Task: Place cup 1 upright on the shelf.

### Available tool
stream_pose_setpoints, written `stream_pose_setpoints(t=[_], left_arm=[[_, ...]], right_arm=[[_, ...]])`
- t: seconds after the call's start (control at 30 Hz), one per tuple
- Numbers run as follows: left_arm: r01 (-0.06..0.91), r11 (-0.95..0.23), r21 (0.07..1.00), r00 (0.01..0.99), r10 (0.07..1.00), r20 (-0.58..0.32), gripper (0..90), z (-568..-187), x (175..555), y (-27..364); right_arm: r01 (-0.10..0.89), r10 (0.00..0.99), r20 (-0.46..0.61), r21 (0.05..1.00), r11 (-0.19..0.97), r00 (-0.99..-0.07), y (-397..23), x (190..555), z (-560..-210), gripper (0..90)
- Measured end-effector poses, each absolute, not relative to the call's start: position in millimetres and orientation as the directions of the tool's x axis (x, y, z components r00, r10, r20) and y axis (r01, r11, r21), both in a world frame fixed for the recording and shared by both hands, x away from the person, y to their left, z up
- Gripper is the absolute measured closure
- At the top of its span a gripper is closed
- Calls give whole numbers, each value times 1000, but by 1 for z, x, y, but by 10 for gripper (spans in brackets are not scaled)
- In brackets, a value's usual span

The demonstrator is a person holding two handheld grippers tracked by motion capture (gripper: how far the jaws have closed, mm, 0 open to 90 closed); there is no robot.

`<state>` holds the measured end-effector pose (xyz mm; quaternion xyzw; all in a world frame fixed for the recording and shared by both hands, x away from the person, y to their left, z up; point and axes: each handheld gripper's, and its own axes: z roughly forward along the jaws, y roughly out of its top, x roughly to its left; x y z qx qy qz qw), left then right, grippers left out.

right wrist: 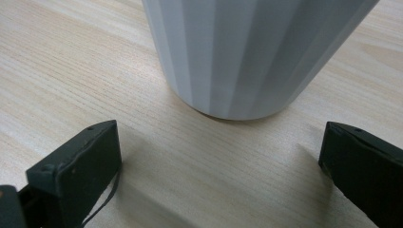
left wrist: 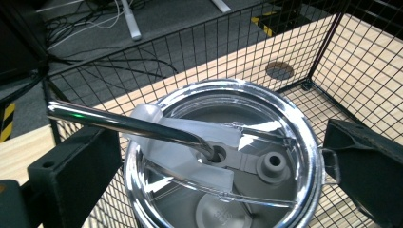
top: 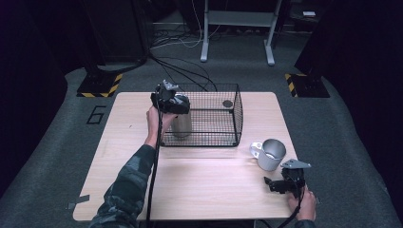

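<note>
Steel tumbler [top: 181,122] with clear lid [left wrist: 223,156] and metal straw [left wrist: 128,124]: upright inside wire basket [top: 223,118], at its near-left corner, on wooden worktop [top: 204,175]. Straw leaning from lid's centre hole up toward left in left gripper view.
Left gripper [top: 170,102]: directly above tumbler, fingers [left wrist: 76,166] spread wide on either side of lid rim, not closed on it; contact with rim not discernible.
Small dark round disc [top: 227,103]: on worktop at basket's far-right corner.
Grey faceted mug [top: 270,153] with handle toward left: on worktop, right of basket, well apart from tumbler.
Right gripper [top: 284,183]: low on worktop just near side of mug, fingers [right wrist: 81,161] wide open, holding nothing, mug base ahead between them, untouched.
</note>
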<state>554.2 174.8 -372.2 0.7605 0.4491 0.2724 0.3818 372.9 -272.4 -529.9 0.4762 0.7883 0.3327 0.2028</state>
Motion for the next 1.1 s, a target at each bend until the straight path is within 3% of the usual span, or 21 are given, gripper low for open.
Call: stream_pose_setpoints(t=[0.57, 1.1], left_arm=[[441, -276, 854, 468, 882, 43, 1, -353, 531, 191], [385, -349, 855, 525, 844, 108, 1, -356, 480, 198]], right_arm=[[618, 887, -1, 717, 322, -462, -272, 373, -530, 0], [618, 887, 0, 717, 322, -461, -272, 373, -530, 0]])
